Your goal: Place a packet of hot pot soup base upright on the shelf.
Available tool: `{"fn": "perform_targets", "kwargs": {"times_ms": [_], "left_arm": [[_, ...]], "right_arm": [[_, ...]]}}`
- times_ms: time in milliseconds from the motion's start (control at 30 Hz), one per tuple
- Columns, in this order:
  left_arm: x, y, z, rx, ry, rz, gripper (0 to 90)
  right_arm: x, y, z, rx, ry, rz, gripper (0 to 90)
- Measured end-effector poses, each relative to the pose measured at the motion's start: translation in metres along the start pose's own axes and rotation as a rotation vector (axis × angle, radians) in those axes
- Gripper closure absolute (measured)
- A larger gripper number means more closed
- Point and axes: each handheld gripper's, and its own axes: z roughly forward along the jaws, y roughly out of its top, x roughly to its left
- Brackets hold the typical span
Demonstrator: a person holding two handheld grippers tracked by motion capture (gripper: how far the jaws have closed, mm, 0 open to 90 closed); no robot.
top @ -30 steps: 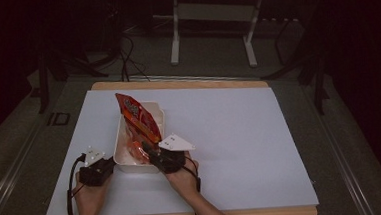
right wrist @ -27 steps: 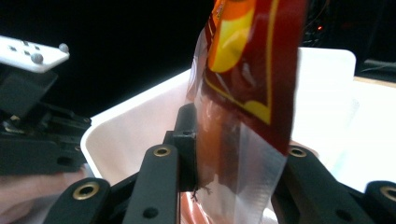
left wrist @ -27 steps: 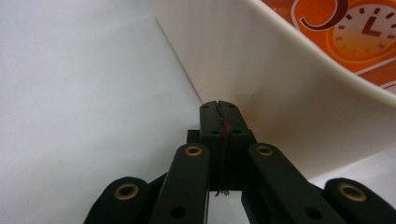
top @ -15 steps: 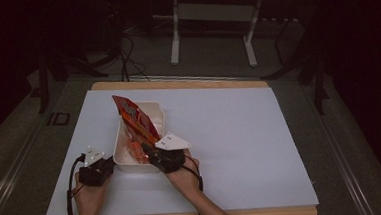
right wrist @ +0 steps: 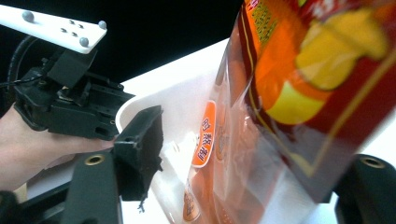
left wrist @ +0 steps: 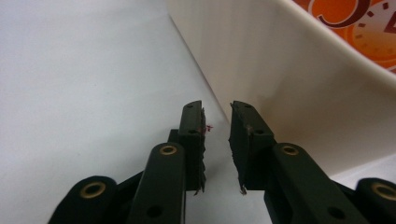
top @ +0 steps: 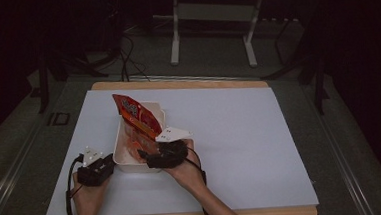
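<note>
Between the spread jaws of the right hand-held gripper [right wrist: 243,154], the red snack bag [top: 138,116] stands tilted in the white tub [top: 123,164], unclamped; these jaws have just been opening. Left hand-held gripper [left wrist: 217,140], just beside the tub wall, has been opening too, empty. Risk: the unsupported bag may topple onto the desk [top: 240,129].

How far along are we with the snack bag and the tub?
Done: the snack bag stands inside the white tub. In hand: both grippers' jaws have just been opening; the right gripper straddles the bag, the left gripper is empty beside the tub. Left: pull both clear.
</note>
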Motion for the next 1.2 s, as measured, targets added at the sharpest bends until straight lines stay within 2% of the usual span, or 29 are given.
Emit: {"fn": "perform_targets", "kwargs": {"times_ms": [333,500,833,1200], "left_arm": [[0.004,-0.001,-0.003,-0.007,0.027,-0.015,66.8],[0.005,-0.001,-0.003,-0.007,0.037,-0.017,65.2],[0.006,-0.001,-0.004,-0.011,0.05,-0.021,63.6],[0.006,-0.002,-0.004,-0.005,0.06,-0.017,63.0]], "right_arm": [[-0.01,0.004,-0.017,0.004,0.012,0.006,21.5],[-0.015,0.003,-0.026,0.016,0.008,0.005,21.1],[-0.03,-0.008,-0.042,0.03,0.004,0.041,21.8],[-0.051,-0.027,-0.064,0.053,-0.031,0.074,22.7]]}}
